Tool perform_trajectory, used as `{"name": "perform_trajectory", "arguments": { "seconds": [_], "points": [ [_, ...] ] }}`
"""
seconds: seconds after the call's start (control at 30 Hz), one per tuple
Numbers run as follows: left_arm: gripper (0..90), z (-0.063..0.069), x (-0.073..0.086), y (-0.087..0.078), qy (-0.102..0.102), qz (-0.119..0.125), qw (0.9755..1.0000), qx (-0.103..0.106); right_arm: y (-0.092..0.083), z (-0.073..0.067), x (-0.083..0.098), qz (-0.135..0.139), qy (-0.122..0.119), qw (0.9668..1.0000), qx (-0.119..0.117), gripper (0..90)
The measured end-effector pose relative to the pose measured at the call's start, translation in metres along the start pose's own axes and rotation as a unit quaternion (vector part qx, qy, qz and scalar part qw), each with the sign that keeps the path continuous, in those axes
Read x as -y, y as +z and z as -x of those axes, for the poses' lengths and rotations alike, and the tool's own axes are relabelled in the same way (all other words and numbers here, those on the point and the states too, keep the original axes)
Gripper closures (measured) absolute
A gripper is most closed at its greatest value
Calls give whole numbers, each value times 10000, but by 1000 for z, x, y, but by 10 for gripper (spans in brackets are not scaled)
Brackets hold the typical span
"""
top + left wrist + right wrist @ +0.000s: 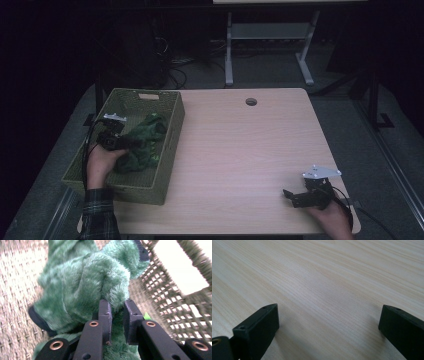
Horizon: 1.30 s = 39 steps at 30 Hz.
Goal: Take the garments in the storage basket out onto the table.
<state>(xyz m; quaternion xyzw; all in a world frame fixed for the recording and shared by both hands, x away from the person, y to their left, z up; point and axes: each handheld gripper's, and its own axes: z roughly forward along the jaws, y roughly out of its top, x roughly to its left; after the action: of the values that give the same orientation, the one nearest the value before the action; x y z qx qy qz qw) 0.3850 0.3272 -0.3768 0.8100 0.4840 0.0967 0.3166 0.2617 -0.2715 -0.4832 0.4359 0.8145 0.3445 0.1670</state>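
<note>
Grip: left gripper (pixel 117 312) pinching a fold of the green plush toy (pixel 82 285), jaws nearly together on thin fur only.
Toy: inside the woven basket (pixel 165 150), near its right wall.
Risk: fold may slip out on lifting (small bite, soft pile); fur may snag on the weave.
Other claw: right gripper (pixel 327 322) spread wide over bare table (pixel 240 150), well apart, no help.

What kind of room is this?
Probably a lab or workshop: a plain wooden table with a cable hole, tangled cables on the dark floor, and a metal desk frame behind.
</note>
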Motion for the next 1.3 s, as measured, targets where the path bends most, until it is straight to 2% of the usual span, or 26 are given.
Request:
{"name": "perform_trajectory", "arguments": {
  "seconds": [0.2, 0.37, 0.57, 0.63, 1.07, 1.3],
  "points": [
    [783, 6, -5, -17, 0, 451, 9987, 230, 0, 0, 0, 2, 2, 10000, 1, 25],
    [783, 7, -8, -29, 24, 676, 9969, 410, 0, 0, 0, 0, 1, 10000, 2, 25],
    [784, 14, -19, -45, 62, 867, 9954, 410, 0, 0, 0, 2, 8, 10000, -2, 25],
    [784, 16, -25, -52, 162, 916, 9948, 419, 0, 0, 0, 1, 2, 10000, 1, 25],
    [788, 32, -54, -88, 369, 1367, 9889, 454, 0, 0, 0, 4, 9, 10000, -2, 25],
    [788, 43, -69, -108, 516, 1617, 9840, 550, 0, 0, 0, 2, 3, 10000, 2, 25]
  ]
}}
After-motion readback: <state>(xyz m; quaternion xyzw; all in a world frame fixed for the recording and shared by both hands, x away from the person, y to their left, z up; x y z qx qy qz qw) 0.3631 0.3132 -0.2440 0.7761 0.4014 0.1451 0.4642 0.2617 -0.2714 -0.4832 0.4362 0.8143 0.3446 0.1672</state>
